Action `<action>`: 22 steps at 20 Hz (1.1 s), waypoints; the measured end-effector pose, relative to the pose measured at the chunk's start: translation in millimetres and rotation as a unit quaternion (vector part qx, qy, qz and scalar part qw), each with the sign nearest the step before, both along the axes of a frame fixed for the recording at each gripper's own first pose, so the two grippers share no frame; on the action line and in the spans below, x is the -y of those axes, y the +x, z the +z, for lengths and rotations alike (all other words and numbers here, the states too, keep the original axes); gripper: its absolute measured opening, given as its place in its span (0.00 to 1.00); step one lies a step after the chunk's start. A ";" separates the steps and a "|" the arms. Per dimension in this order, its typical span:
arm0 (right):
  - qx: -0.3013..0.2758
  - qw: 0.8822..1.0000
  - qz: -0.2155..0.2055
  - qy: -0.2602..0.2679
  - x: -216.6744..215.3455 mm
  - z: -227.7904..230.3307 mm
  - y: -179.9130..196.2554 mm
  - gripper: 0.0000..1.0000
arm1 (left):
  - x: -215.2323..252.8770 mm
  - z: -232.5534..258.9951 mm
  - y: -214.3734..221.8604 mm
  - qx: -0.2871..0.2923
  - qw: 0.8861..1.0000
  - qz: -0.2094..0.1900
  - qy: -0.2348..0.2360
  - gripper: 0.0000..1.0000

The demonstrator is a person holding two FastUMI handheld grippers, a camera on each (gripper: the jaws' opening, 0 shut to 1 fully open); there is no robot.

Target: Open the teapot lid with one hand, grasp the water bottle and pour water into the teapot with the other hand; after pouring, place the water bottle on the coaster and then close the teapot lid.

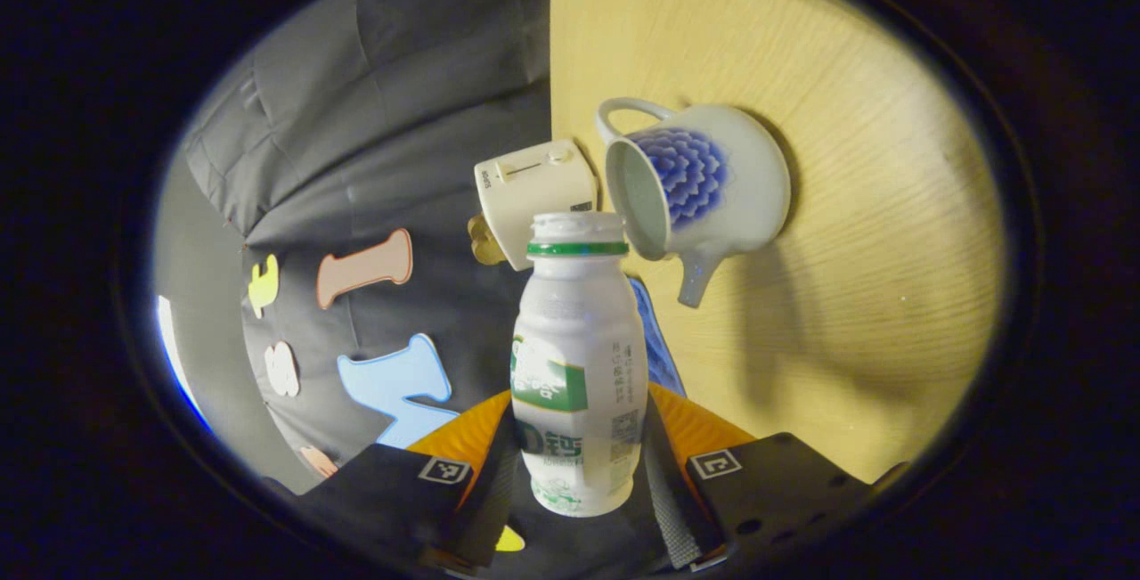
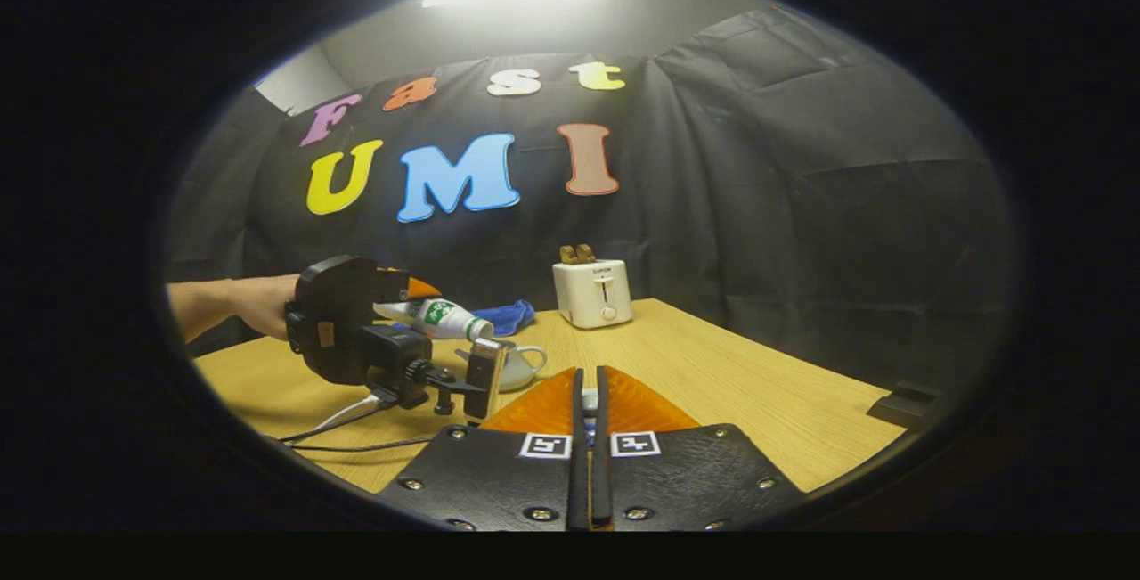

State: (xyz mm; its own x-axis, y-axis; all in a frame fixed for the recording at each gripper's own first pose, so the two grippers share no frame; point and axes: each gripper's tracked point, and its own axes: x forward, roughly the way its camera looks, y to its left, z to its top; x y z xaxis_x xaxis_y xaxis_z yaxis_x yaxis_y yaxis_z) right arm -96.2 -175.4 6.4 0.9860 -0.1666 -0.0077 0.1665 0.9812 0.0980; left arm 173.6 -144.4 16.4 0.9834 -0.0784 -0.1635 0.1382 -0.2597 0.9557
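Left gripper view: the left gripper (image 1: pixel 583 473) clamps the bottle (image 1: pixel 581 366) low on its body, one finger on each side. The bottle's open mouth points ahead of the fingertips, and the teapot (image 1: pixel 695 183) lies just beyond and to the right of it, lid off, opening facing the mouth. A toaster (image 1: pixel 533 197) sits beyond the fingers, next to the pot, and a blue cloth (image 1: pixel 655 339) peeps out behind the bottle. The risk, as I judge it: the mouth looks beside the opening rather than squarely over it, so water could run onto the table (image 1: pixel 846 206) if the tilt goes on before the mouth is lined up. The low grip could also let the bottle swivel.

Right gripper view: the right gripper (image 2: pixel 588 411) is clenched, fingers nearly touching, with something small between them; I cannot tell whether it is the lid. Ahead and left of its fingers, a hand (image 2: pixel 258 304) tips the bottle over the pot. No coaster is identifiable.
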 end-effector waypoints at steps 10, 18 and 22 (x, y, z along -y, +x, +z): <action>0.012 1.000 0.002 -0.010 -10.6 19.4 2.7 0.02 | 16.1 -21.1 -2.2 -0.037 0.975 -0.011 -0.217 0.82; 0.006 0.999 0.027 -0.033 -26.7 25.3 16.0 0.02 | 8.2 -15.1 -8.3 -0.060 0.896 -0.003 -0.441 0.74; 0.016 0.997 0.041 -0.056 -41.7 37.0 32.4 0.02 | -0.6 -12.3 -8.4 -0.053 0.836 0.011 -0.546 0.74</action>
